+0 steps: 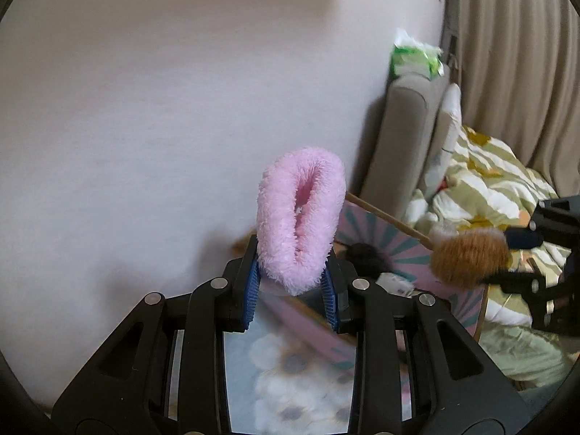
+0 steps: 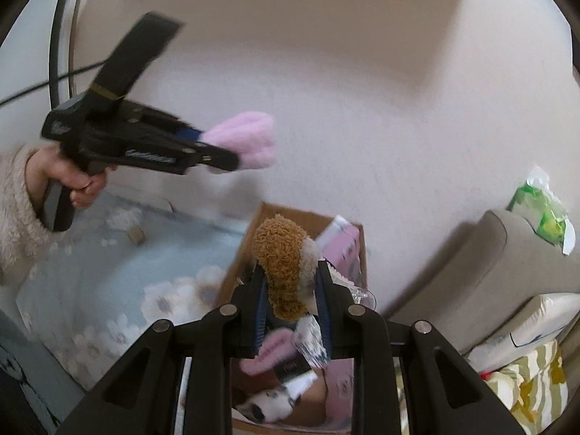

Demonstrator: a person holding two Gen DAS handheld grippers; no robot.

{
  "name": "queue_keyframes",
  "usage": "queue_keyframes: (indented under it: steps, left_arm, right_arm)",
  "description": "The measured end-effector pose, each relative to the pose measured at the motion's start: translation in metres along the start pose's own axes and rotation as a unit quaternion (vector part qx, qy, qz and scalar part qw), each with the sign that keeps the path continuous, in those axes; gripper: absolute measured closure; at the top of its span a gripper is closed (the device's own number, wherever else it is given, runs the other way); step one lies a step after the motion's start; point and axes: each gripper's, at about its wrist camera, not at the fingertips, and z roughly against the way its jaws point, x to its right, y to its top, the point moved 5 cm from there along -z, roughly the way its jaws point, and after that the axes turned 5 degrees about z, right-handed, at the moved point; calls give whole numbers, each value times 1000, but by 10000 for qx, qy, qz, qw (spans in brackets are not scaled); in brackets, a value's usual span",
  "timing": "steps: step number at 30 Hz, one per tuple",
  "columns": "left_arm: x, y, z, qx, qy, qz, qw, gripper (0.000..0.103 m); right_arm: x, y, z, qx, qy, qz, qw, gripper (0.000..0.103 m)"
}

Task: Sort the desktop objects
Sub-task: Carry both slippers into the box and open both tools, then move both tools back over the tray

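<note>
While both tools are loaded and raised above the desk, the open brown cardboard box with a pink patterned lining sits below the right gripper, already holding a pink fluffy piece, a small white packet and other blurred items. The right gripper is closed onto a brown-and-cream plush scrunchie, pinched between its blue pads and hanging at about 12 o'clock over the box opening. In the right wrist view the left gripper appears at 9 to 10 o'clock, well apart from the box, clamping a fluffy pink loop-shaped scrunchie near its lower end so the loop stands upright. The step in hand looks like dropping the brown scrunchie into the box. To do it well, the person should lower it inside the box walls before parting the pads, since soft plush may cling to a pad and fall outside. The left tool should then swing toward 3 o'clock, over the pale floral tablecloth, without crossing the right one.
</note>
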Motion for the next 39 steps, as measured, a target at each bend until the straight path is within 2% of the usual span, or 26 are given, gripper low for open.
queue_keyframes:
  steps: [8,14,16,17,18,20,22,26,31,36,39]
  left_arm:
    - [32,-5,-78,-489,-167,-82,9986,76]
    - [41,-8,-108,-747,-90,-41,9972,74]
    - [41,-6,-116,-873,-175,144,9959,59]
    - [41,-5,-117,-889,-212,221,9956,25]
    - [40,-4,-115,-831,-119,258,9961,2]
    - [39,-1,-106,-598,26,219,9980,0]
    - [39,1,-101,-588,87,178,9981,0]
    - [33,3,-87,-560,289,103,9980,0]
    - [14,4,-50,-333,327,196,9987,0]
    - [-10,-3,-11,-98,518,363,9980,0]
    - [-32,-12,16,1,752,505,9959,0]
  right_arm:
    - [5,-18,-14,-203,129,327,9992,80]
    - [5,-24,-27,-284,228,538,9979,80]
    - [3,-28,-35,-444,372,598,9965,75]
    - [3,-30,-40,-495,424,596,9961,71]
    - [3,-32,-42,-480,402,591,9963,66]
    - [4,-31,-38,-333,322,553,9974,42]
    - [7,-29,-29,-154,284,385,9987,34]
    - [21,-28,-22,-82,173,-75,9998,34]
    - [34,-24,-14,-10,176,-600,9980,33]
    - [30,-8,-4,100,227,-719,9971,33]
    - [24,4,2,216,327,-757,9964,33]
